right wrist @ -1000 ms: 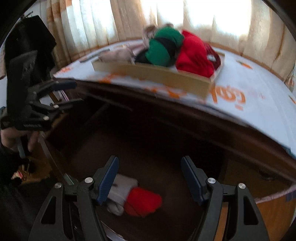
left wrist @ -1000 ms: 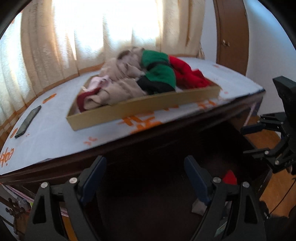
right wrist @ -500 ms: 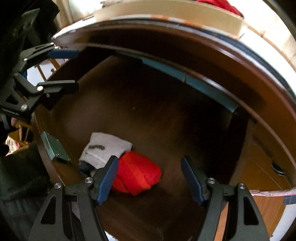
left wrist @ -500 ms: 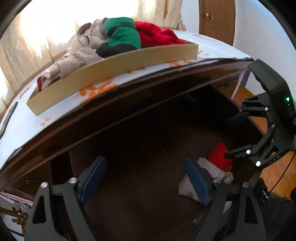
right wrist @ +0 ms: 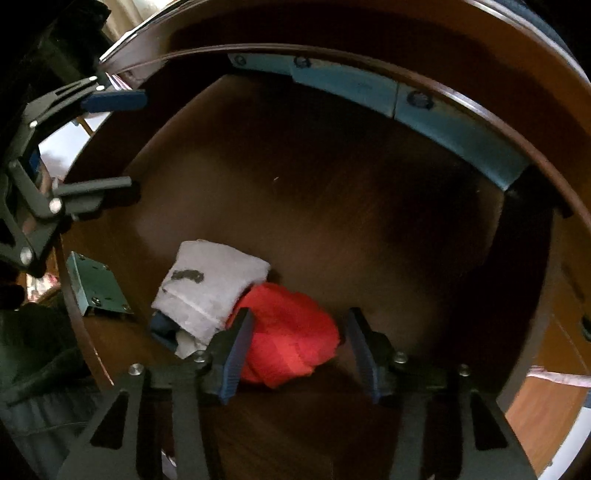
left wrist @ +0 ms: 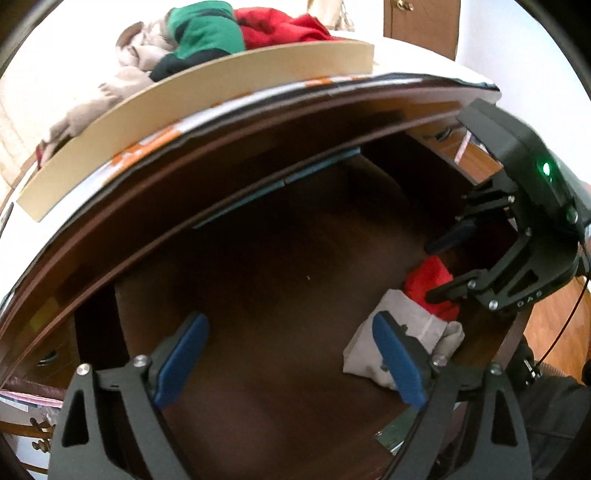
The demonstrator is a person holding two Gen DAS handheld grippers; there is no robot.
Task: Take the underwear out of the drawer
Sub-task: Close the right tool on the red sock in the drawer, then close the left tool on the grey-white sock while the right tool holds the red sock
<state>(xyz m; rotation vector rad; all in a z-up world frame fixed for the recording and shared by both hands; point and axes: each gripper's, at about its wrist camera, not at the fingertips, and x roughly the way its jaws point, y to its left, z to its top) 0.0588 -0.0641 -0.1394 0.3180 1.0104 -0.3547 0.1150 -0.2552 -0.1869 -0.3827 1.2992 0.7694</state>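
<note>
An open dark wooden drawer [right wrist: 332, 184] holds a crumpled red underwear [right wrist: 291, 339] and a folded grey one [right wrist: 210, 284] side by side near its front. My right gripper [right wrist: 299, 350] points down into the drawer and its jaws are closing. The red underwear lies between its pads, not visibly squeezed. In the left wrist view the right gripper [left wrist: 439, 269] straddles the red underwear [left wrist: 424, 277]. My left gripper [left wrist: 290, 362] hangs wide open over the bare drawer floor [left wrist: 277, 277], with the grey underwear [left wrist: 402, 306] just beyond its right finger.
A cardboard tray [left wrist: 184, 103] heaped with green, red and beige clothes [left wrist: 207, 33] sits on the top above the drawer. A metal lock plate [right wrist: 96, 284] is fixed inside the drawer front. A blue-grey strip [right wrist: 406, 107] lines the far wall.
Both grippers have dropped from above the dresser top into the drawer and tilted downward. The right jaws have narrowed around the red underwear; the left jaws stay wide.
</note>
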